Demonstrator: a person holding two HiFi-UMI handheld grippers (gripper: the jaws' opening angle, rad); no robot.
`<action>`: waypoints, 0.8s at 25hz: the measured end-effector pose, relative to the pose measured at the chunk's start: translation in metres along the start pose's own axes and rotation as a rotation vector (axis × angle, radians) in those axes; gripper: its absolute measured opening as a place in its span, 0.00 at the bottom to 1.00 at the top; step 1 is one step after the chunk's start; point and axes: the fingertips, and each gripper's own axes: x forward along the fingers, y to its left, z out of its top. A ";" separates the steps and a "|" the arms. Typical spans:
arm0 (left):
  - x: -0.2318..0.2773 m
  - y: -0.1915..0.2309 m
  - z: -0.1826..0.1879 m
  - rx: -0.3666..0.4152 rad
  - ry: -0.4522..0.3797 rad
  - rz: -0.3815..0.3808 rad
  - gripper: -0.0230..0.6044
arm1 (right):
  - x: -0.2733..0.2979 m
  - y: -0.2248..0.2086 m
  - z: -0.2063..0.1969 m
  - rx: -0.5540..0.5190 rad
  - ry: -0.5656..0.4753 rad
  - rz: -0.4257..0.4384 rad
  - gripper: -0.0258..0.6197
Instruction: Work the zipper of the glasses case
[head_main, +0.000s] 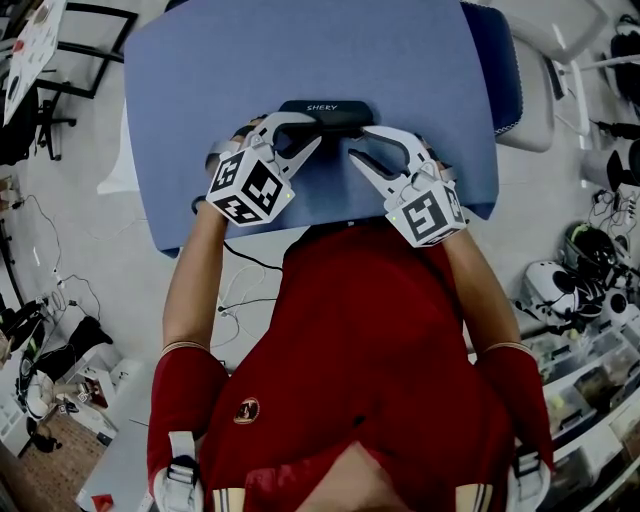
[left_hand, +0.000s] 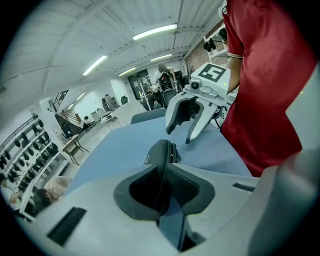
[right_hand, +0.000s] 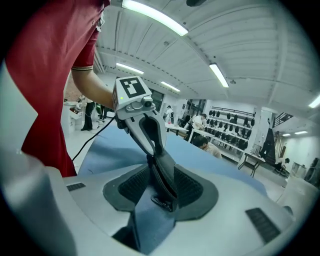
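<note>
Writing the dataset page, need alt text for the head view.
Seen from above, a person in a red shirt works on a black glasses case lying on a blue table. The left gripper clamps one end of it, and the right gripper hangs open just short of the other end.

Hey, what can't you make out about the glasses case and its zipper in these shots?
Head view: left gripper and right gripper cover both ends of the glasses case; zipper hidden.
Right gripper view: what may be the zipper pull is dark, small.
Left gripper view: case edge-on, zipper line unreadable.
</note>
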 end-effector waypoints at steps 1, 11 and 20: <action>0.000 -0.001 0.000 -0.001 -0.001 0.000 0.14 | 0.003 -0.001 -0.001 -0.008 0.014 0.020 0.30; 0.003 -0.011 -0.002 -0.019 -0.004 0.005 0.14 | 0.025 -0.006 -0.021 -0.282 0.187 0.128 0.45; 0.001 -0.022 -0.004 -0.008 0.020 -0.015 0.14 | 0.035 0.007 -0.030 -0.519 0.246 0.126 0.39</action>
